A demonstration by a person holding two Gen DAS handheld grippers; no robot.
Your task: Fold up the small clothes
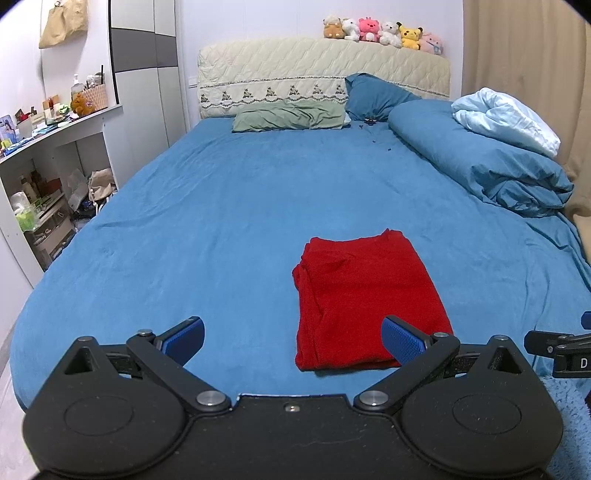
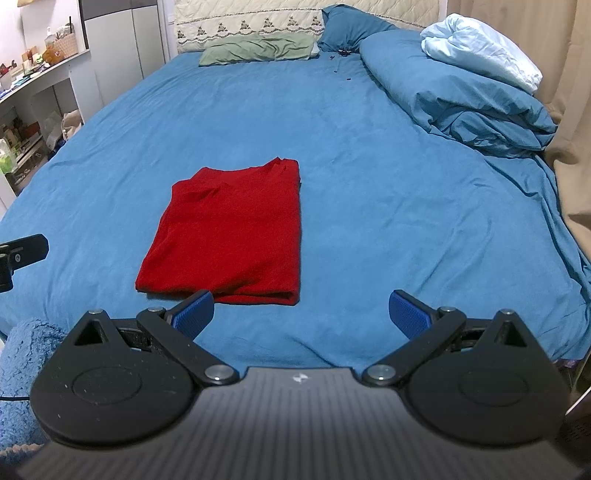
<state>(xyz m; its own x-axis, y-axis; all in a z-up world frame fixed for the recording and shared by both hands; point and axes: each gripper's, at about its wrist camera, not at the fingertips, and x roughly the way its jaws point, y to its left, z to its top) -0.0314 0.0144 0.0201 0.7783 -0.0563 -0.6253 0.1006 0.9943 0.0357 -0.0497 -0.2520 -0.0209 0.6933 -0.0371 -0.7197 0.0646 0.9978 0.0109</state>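
A red garment (image 1: 365,295) lies folded into a flat rectangle on the blue bed sheet (image 1: 221,221), near the foot of the bed. It also shows in the right wrist view (image 2: 229,229). My left gripper (image 1: 293,339) is open and empty, held back from the garment's near edge, a little to its left. My right gripper (image 2: 301,314) is open and empty, just short of the garment's near right corner. Part of the right gripper (image 1: 561,347) shows at the right edge of the left wrist view, and part of the left gripper (image 2: 22,254) at the left edge of the right wrist view.
A rolled blue duvet (image 1: 487,166) with a pale blue blanket (image 1: 506,118) lies along the bed's right side. Pillows (image 1: 291,116) and a headboard with plush toys (image 1: 384,31) are at the far end. Cluttered white shelves (image 1: 55,177) stand left. A curtain (image 2: 569,110) hangs right.
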